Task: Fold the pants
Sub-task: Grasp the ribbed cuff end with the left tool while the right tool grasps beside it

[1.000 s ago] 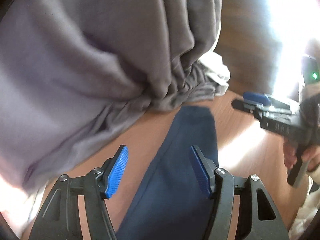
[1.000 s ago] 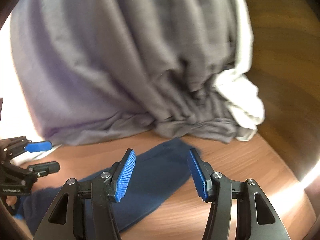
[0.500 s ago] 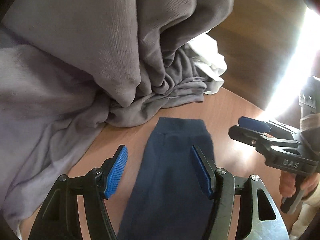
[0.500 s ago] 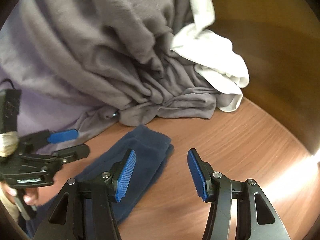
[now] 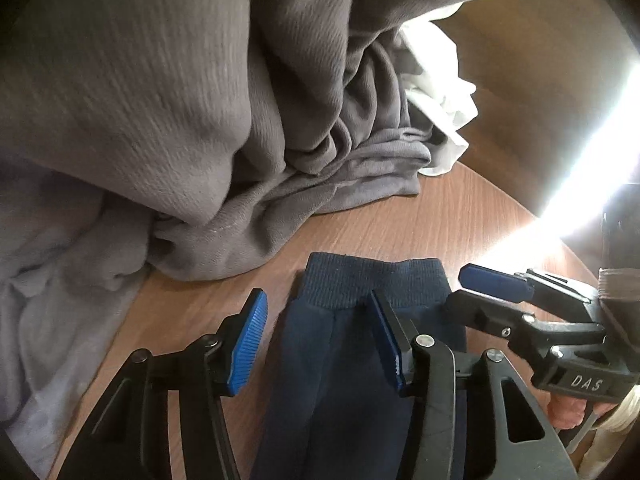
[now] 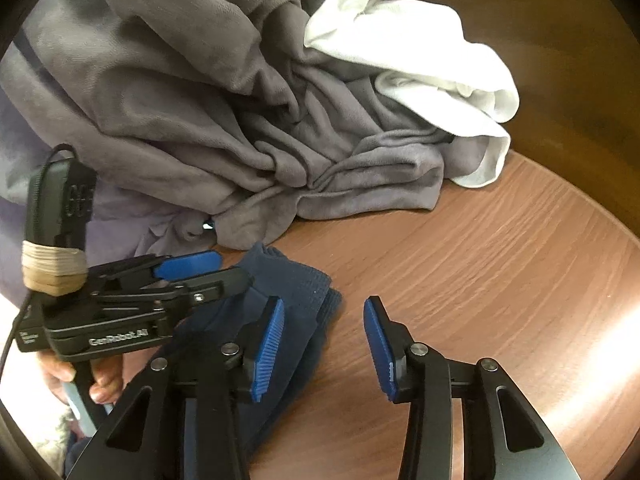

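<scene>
Navy pants lie flat on the wooden table, ribbed cuff at the far end. My left gripper hovers low over the cuff with its jaws closing. The cloth sits under the gap, one pad beyond its left edge, and neither pad presses on it. My right gripper is at the right edge of the pants, jaws also closing, its left pad over cloth and its right pad over bare wood. Each view shows the other gripper: the right gripper beside the cuff, the left gripper over it.
A big heap of grey garments rises right behind the cuff, with a white cloth against its right side. Bare wood stretches right of the pants to the rounded table edge. Strong sunlight glares at the right.
Both grippers have come down and forward toward the cuff end of the pants and now sit side by side. The jaws of both have narrowed.
</scene>
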Available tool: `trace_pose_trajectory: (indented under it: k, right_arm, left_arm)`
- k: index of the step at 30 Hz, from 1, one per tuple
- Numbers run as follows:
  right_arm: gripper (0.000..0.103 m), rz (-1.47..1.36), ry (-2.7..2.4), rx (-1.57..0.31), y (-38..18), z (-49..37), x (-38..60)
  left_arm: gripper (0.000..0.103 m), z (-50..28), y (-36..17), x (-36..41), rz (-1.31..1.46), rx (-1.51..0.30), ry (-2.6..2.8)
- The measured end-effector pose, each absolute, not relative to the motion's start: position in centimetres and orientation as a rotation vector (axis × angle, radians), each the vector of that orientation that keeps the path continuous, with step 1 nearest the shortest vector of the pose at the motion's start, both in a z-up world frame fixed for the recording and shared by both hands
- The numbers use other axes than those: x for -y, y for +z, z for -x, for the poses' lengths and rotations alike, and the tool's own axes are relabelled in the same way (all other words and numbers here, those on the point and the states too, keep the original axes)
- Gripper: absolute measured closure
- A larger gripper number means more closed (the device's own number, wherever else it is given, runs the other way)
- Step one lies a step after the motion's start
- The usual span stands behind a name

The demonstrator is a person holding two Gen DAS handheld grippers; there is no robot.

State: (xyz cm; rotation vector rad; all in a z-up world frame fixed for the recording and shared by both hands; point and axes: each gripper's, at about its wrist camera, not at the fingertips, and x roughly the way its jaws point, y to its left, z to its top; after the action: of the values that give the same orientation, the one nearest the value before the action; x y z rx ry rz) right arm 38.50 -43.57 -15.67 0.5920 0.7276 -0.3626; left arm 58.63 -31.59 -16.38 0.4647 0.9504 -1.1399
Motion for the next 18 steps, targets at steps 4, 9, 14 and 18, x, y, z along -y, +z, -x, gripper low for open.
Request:
trace_pose_trajectory:
  k: [4, 9, 14, 18]
  right_arm:
    - [0.06, -0.6, -0.356, -0.732, -16.4, -39.0, 43.7]
    - [0.06, -0.624, -0.335, -0.741, -17.2, -39.6, 43.8]
    - [0.063, -0.631, -0.324, -0.741, -17.4, -39.8, 43.8]
    - [0.066, -0.618, -0.315, -0.737, -17.4, -40.0, 43.7]
  left_arm:
    - [0.053, -59.0, -16.9, 31.9, -0.45, -0.97, -1.157]
    - [0.053, -59.3, -17.4, 31.7, -0.435, -0.996, -1.166]
    - [0.053, -59.5, -17.7, 31.9, -0.419, -1.015, -1.179]
    - [0.064, -59.6, -17.7, 32.0, -0.41, -1.032, -1.2]
